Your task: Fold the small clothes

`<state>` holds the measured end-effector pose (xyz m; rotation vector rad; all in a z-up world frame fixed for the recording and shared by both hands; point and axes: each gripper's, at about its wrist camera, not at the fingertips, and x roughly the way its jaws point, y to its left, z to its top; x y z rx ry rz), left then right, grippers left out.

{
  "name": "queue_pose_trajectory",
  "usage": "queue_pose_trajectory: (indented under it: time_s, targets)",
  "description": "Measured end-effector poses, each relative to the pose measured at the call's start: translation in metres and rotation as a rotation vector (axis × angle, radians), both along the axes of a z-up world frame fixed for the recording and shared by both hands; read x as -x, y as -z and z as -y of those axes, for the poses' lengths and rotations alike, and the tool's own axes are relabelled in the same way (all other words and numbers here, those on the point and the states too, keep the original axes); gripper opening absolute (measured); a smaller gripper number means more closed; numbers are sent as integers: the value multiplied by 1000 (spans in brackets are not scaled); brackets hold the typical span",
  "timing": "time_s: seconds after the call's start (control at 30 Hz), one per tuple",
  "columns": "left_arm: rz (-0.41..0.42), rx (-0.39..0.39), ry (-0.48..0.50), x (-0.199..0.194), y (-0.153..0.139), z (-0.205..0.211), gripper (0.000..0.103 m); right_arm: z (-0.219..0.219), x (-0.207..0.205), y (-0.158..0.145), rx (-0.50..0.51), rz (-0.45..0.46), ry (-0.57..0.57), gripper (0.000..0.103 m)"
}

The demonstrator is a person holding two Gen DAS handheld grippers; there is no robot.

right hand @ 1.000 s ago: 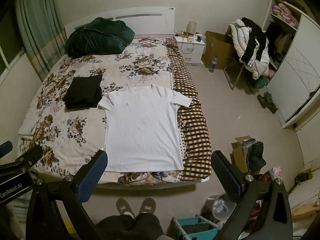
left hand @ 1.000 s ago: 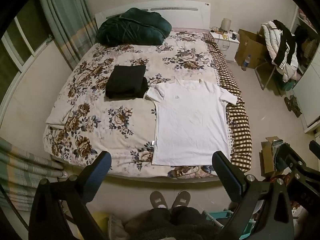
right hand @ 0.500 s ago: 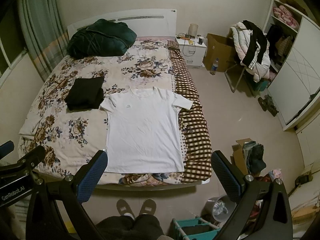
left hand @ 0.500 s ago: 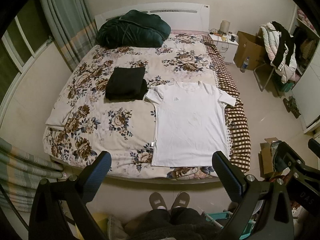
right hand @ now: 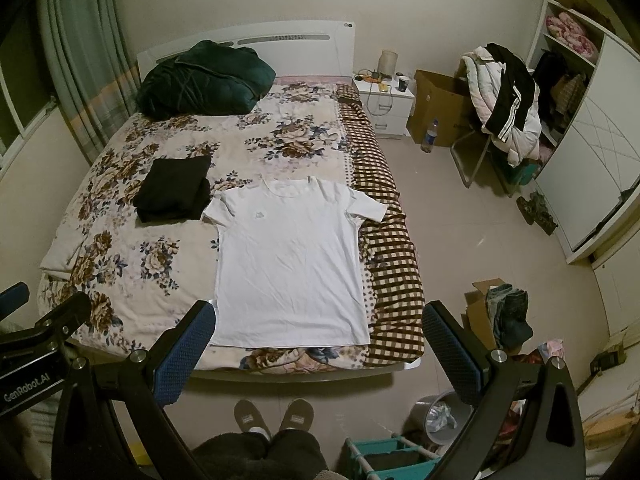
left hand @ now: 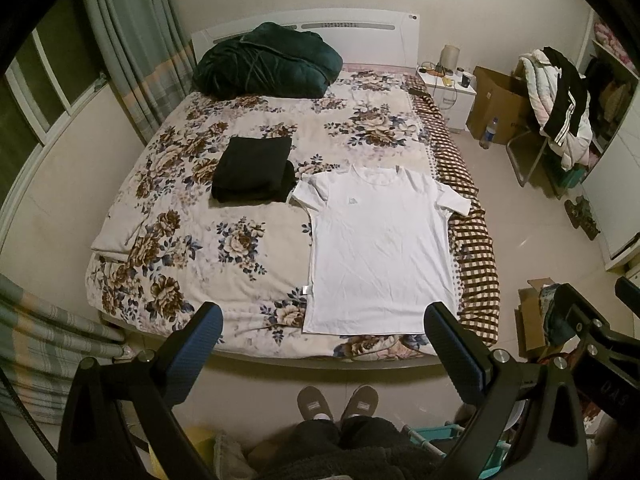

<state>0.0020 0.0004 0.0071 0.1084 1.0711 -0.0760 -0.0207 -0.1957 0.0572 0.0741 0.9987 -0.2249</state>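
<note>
1. White T-shirt (left hand: 380, 248) lies flat and face up on the floral quilt (left hand: 224, 240), collar away from the grippers, hem at the near edge of the bed (left hand: 304, 360) — both short sleeves spread out to the sides.
2. Left gripper (left hand: 322, 332) is held in the air short of the bed, its blue-padded fingers (left hand: 196, 344) spread wide with nothing between them; the shirt's hem sits just ahead, between the two fingers in the left wrist view.
3. Right gripper (right hand: 318, 332) hangs at the same height, jaws likewise released and empty; the shirt lies ahead and slightly left of its centre line.
4. Folded black garment (left hand: 254, 168) rests beyond the shirt and to the left, close beside its left sleeve — whether they touch cannot be told.
5. Dark green duvet (left hand: 268, 60) is heaped at the far end against the white headboard (left hand: 360, 26).
6. Brown checked blanket (right hand: 390, 256) runs along the bed's right edge, under the shirt's right sleeve.
7. The person's slippers (left hand: 338, 402) show on the floor below the grippers, toes toward the bed.
</note>
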Motion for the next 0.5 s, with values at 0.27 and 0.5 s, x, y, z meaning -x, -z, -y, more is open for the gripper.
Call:
queue_pose_trajectory:
  time_s: [0.27,0.5]
  targets:
    - [4,1,0,0,0,0,103,1,2,2,-1,2,0,103]
    - [5,3,0,-1,-2,0,103,-1,1,-2,-2,5,0,103]
